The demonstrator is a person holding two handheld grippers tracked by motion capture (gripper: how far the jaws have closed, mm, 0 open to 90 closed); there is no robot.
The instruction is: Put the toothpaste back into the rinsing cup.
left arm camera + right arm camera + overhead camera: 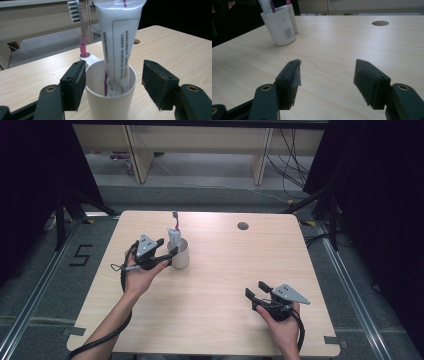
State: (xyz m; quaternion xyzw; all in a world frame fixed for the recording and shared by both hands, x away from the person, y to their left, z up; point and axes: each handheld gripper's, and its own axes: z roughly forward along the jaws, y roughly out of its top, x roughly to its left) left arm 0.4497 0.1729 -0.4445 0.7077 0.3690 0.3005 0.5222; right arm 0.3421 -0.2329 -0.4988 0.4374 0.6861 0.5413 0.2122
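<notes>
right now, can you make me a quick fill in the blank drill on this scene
1. The white plastic cup holds a white ____ tube.
2. The pink-handled toothbrush stands with its bristles pointing ____.
3. The left gripper has its fingers ____ either side of the cup.
4. The round hole is in the light wooden ____.

Missing: toothpaste; up; open; table
</notes>
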